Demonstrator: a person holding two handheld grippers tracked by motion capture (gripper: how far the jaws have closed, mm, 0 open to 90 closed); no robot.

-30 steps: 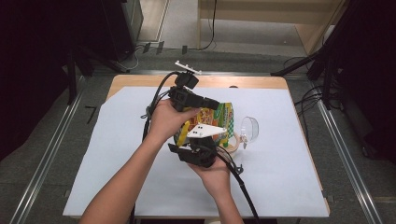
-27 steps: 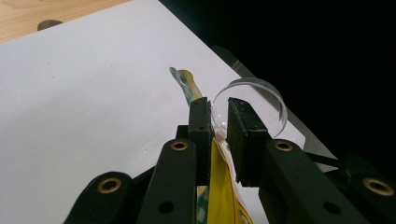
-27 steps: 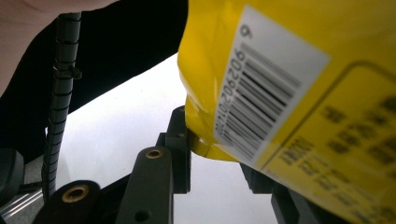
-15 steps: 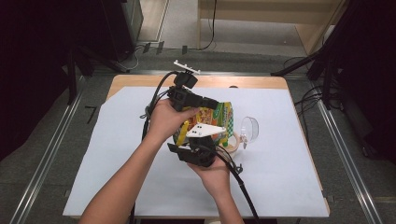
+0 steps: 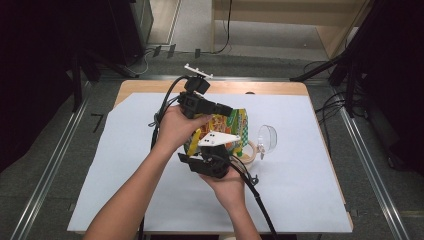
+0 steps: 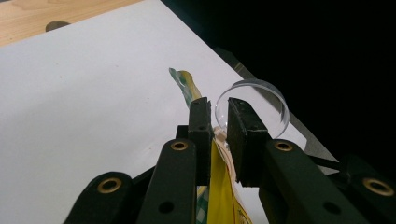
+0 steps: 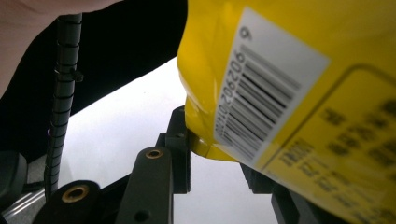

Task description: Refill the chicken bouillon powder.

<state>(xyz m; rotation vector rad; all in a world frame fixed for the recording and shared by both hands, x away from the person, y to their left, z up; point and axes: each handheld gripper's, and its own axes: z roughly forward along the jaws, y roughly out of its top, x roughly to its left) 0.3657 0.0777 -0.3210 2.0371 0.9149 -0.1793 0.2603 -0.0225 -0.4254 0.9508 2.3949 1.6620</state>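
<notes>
Nothing has moved since the earlier frames: both hands, both claws and the packet between them sit just where they were a second ago. The left claw [image 5: 226, 110] is clenched on the top edge of the yellow snack bag [image 5: 235, 127], and the left gripper view shows the bag's thin seam [image 6: 217, 186] pinched between the two black jaws. The right claw [image 5: 212, 152] grasps the bag lower down; in the right gripper view the barcode side [image 7: 261, 107] looms large and the bag's lower corner sits between the jaws, so it looks clamped there too. The bag is held up off the white sheet [image 5: 125, 165] near the middle of the counter [image 5: 150, 87], somewhat toward its far edge. Its long axis seems to run roughly from the near edge toward the far edge, tilted upward, with the sealed top pointing away from the person. A clear cup [image 5: 266, 139] lies on its side just beside the bag, toward the counter's right edge, with a roll of tape [image 5: 250, 152] at its near side. Judging by the two-point hold, the bag appears gripped ready to be pulled open; the seam still looks closed, so opening and any pouring are probably left to do.
</notes>
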